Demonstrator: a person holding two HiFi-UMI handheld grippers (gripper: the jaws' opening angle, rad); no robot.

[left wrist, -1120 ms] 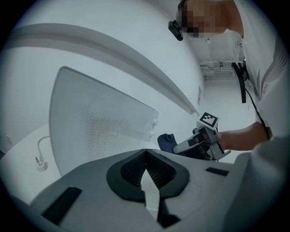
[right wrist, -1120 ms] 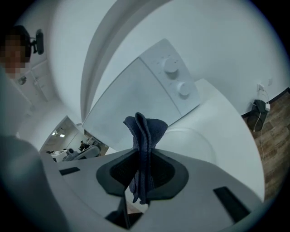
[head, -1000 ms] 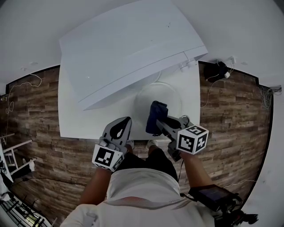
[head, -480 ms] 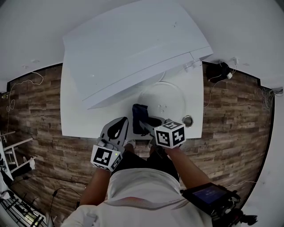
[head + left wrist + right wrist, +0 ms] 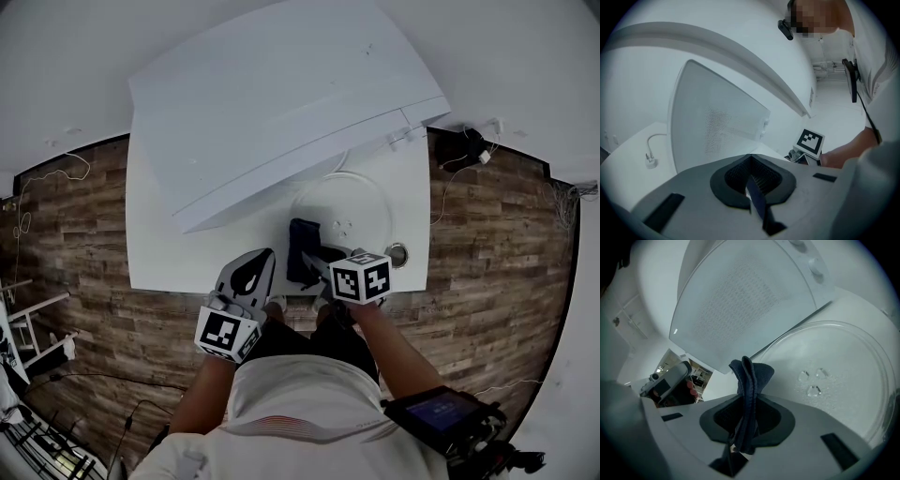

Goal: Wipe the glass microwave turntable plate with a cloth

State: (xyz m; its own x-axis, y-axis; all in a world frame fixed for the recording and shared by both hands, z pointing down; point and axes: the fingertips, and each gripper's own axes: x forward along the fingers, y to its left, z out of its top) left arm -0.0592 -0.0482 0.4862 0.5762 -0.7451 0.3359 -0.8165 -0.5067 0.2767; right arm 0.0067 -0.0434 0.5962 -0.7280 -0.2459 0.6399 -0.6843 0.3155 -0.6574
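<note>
between right gripper jaws, dark cloth, bumps on plate

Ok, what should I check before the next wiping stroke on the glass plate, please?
1. Cloth gripped: ok. The right gripper is shut on the cloth.
2. Cloth touching the glass plate: cannot tell. It is at the plate's near left edge.
3. Glass plate flat on the table: ok.
4. Left gripper out of the wiping path: ok. It is shut, empty, beside the plate.
</note>
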